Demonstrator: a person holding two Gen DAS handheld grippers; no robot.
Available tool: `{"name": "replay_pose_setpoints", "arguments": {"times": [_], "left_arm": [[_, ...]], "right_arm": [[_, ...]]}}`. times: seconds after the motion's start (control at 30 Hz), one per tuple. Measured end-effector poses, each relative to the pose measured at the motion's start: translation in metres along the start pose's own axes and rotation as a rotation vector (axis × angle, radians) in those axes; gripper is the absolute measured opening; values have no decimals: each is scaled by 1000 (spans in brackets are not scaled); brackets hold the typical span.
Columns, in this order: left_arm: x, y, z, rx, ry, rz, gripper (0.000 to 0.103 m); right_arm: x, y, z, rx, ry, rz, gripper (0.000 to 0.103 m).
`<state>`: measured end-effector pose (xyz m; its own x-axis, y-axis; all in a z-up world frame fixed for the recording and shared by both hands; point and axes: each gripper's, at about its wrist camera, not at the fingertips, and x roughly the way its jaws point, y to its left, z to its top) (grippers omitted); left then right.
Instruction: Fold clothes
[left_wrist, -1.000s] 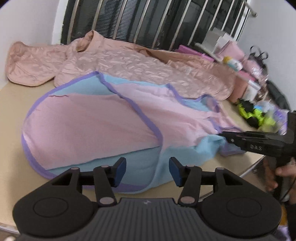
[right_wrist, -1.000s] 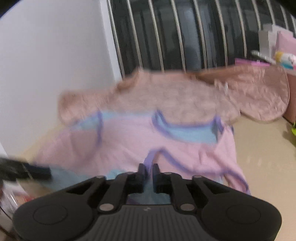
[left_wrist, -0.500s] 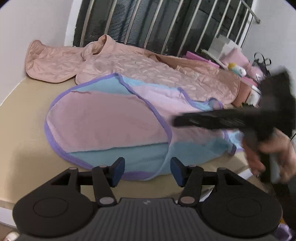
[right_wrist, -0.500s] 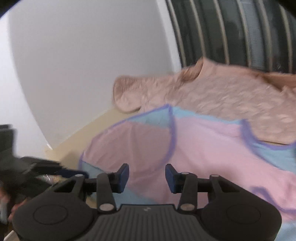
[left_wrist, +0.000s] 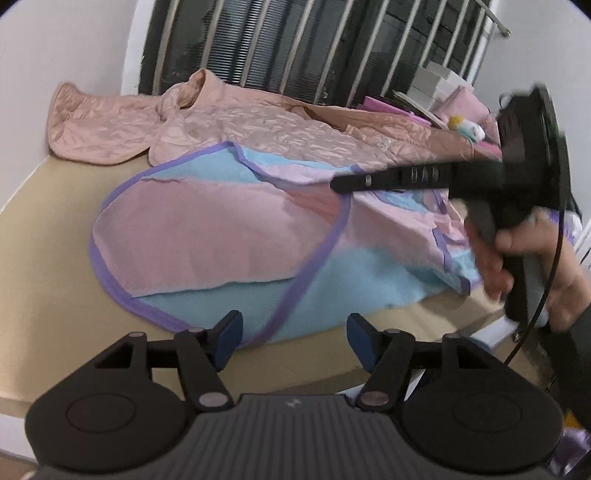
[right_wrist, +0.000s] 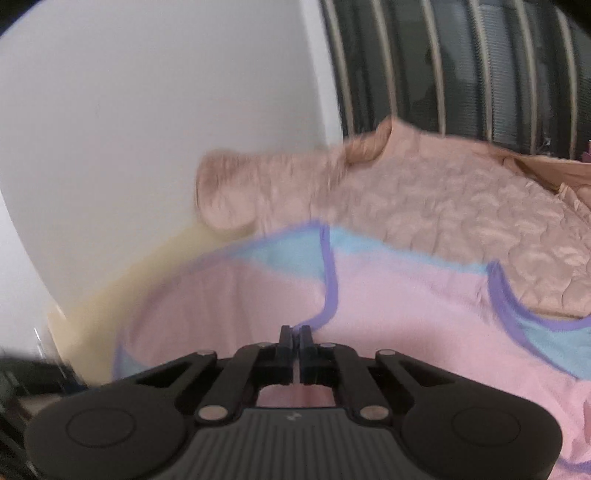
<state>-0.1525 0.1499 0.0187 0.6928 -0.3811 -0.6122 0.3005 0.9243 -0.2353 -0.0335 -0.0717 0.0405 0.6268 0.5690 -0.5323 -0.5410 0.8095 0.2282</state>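
Left wrist view shows our garment (left_wrist: 221, 236), pink and blue with purple trim, spread on the tabletop (left_wrist: 48, 258) near its front edge, long axis running left to right. Part of it lies folded over, the blue side showing along the front. Behind it a quilted jacket (left_wrist: 258, 125) lies along the back edge.

Our left claw (left_wrist: 293, 334) hangs wide and empty at the front edge, the trimmed hem just ahead of it. Our right claw (right_wrist: 295, 339) reaches in from the right end over the middle; its fingers are closed right at the purple trim (right_wrist: 330, 288), though we cannot tell whether cloth is pinched. We judge the right claw nearer the fold line.
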Motion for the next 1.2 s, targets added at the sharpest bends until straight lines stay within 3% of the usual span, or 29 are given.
{"name": "replay_pose_setpoints", "arguments": {"times": [0.1,0.27,0.4,0.63,0.73,0.87,1.03,1.1,1.2], "left_arm": [[1,-2,-1,14,2,7,67],[1,-2,-1,18,5,16,68],[-2,6,3,-30,13,35,67],[6,-5,10,6,41,90,45],[9,-11,13,28,54,114,19],[12,-19,14,67,62,149,15],[10,-29,4,139,47,197,14],[7,-29,3,121,36,205,1],[1,-23,3,69,16,205,1]], "right_arm": [[-2,-6,5,21,-22,17,2],[24,-8,-8,-27,84,-29,8],[2,-5,-16,-52,-11,-20,21],[-22,-4,-28,-93,25,8,23],[-11,-1,-32,-98,42,0,23],[0,5,-38,-116,78,9,23],[-1,5,-50,-113,56,-14,25],[-7,3,-53,-101,46,-13,26],[-20,-2,-56,-91,20,-40,30]]}}
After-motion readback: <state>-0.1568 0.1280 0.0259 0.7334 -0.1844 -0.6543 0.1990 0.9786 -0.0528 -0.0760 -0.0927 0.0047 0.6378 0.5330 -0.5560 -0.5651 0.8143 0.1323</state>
